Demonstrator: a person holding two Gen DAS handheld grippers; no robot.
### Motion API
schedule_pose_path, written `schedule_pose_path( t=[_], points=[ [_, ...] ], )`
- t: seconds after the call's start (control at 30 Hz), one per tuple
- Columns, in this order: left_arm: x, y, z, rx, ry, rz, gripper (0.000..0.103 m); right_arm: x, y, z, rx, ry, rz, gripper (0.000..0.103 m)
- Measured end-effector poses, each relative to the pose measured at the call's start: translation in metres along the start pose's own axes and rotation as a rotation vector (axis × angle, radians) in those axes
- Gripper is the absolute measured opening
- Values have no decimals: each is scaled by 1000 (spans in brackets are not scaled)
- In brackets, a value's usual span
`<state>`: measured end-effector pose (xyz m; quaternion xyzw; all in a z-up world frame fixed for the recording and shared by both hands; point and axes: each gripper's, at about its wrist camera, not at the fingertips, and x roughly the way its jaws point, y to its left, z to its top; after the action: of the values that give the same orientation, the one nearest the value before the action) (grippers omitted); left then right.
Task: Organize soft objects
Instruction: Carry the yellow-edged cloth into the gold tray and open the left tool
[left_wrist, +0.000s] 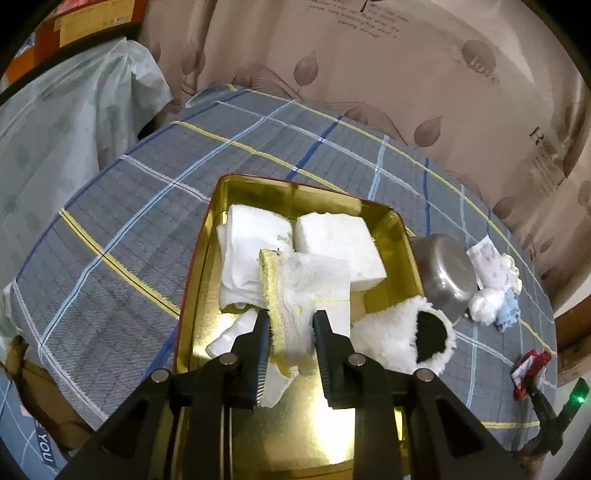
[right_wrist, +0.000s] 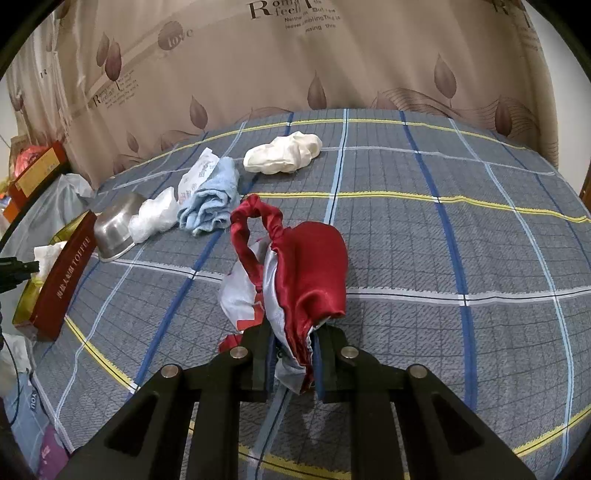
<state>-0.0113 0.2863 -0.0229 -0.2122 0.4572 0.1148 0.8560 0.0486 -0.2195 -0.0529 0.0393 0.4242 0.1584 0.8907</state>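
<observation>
Right, the white cloth with yellow edging (left_wrist: 295, 295) is pinched in the left gripper (left_wrist: 291, 328), jaws closed on its near end, hanging over the gold tin (left_wrist: 195, 295). It's a folded strip; its long axis runs away from the gripper toward the far wall, the yellow hem along its left side. Under it in the tin: a folded white towel (left_wrist: 251, 254) on the left, a white foam block (left_wrist: 340, 247) on the right, touching or nearly so.

The fluffy white slipper (left_wrist: 402, 339) straddles the tin's right rim with its dark opening facing up. Just beyond sits an upturned steel bowl (left_wrist: 443, 273).

The right gripper (right_wrist: 291, 339) is closed on a red satin pouch (right_wrist: 306, 269), held above the plaid blanket (right_wrist: 443, 258). The pouch stands up from the jaws, its loop pointing at the far curtain.

Step in hand looks like placing the cloth. To do it well I'd lower it until it rests on the towel, keep it inside the rim, lay it flat along the tin's length and only then let go. Dropped from height it'll likely unfold or flop over the slipper.

Still loose on the blanket: blue rag (right_wrist: 210, 206), cream bundle (right_wrist: 284, 155), clear plastic wad (right_wrist: 155, 214).
</observation>
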Motion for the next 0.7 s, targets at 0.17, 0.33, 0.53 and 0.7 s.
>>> schedule_pose_path(
  t=[0.17,0.33,0.53,0.7],
  points=[
    [7,-3,1,16,7,12,27,1,0,0,-1,1,0,15],
    [12,-7,2,42,24,57,38,1,0,-1,0,4,2,15],
    [-14,-3,5,-1,-41,70,42,1,0,0,1,4,3,15],
    [-46,-9,1,21,-116,100,46,1,-1,0,2,5,3,15]
  ],
)
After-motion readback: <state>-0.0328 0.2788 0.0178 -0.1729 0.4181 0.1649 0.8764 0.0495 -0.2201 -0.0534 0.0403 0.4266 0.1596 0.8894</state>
